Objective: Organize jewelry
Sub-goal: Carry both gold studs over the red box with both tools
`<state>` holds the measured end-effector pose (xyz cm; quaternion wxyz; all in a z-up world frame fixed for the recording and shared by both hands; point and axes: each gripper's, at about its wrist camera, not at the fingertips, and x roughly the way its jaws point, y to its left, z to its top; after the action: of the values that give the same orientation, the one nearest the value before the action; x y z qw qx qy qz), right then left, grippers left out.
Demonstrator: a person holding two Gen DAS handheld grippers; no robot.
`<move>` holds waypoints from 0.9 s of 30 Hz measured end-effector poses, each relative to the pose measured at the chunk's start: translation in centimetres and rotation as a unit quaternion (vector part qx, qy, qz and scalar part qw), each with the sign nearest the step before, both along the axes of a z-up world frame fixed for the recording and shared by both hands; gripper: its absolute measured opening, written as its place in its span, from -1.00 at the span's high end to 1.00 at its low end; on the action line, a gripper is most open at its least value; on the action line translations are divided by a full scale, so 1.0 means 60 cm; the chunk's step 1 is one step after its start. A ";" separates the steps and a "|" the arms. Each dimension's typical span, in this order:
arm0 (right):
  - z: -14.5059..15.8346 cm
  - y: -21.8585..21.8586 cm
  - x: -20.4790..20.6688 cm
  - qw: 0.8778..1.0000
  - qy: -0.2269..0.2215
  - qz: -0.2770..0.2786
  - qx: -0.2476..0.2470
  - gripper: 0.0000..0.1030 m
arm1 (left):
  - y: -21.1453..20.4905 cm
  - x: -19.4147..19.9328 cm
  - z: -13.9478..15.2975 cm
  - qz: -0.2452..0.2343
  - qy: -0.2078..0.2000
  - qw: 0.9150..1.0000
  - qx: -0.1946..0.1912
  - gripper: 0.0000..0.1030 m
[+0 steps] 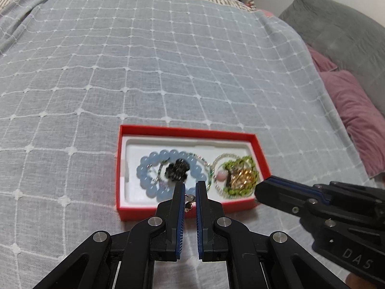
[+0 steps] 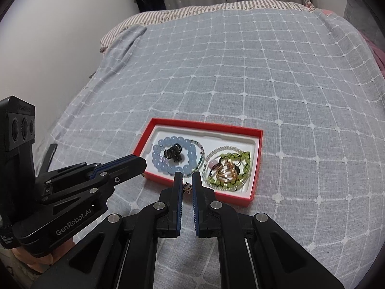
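A red box with a white liner lies on the checked blue bedspread. In it lie a blue bead bracelet around a black piece, and a green bead bracelet around a gold piece. My left gripper hovers over the box's near wall, shut on a small beaded trinket that dangles between its fingers. My right gripper hangs beside it over the same wall, shut on another small dangling trinket. Each gripper shows in the other's view, jaws together.
A grey pillow and a pink cushion lie along the bed's right side. A white wall runs along the left side. Striped bedding lies at the far end. The bedspread stretches bare beyond the box.
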<state>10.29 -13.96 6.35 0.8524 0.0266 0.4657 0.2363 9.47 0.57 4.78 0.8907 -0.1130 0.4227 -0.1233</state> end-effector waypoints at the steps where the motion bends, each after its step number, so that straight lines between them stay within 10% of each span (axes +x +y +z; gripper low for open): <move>1: 0.001 0.000 0.004 1.000 -0.001 0.001 0.002 0.85 | -0.002 0.003 0.002 0.000 -0.002 1.000 0.000 0.94; 27: -0.038 -0.024 0.097 0.999 0.024 -0.039 0.009 0.85 | -0.041 0.092 -0.036 -0.005 0.008 1.000 -0.017 0.93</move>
<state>16.14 -15.41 4.08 0.8493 0.0576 0.4825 0.2062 15.02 -1.90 2.60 0.8846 -0.1270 0.4281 -0.1345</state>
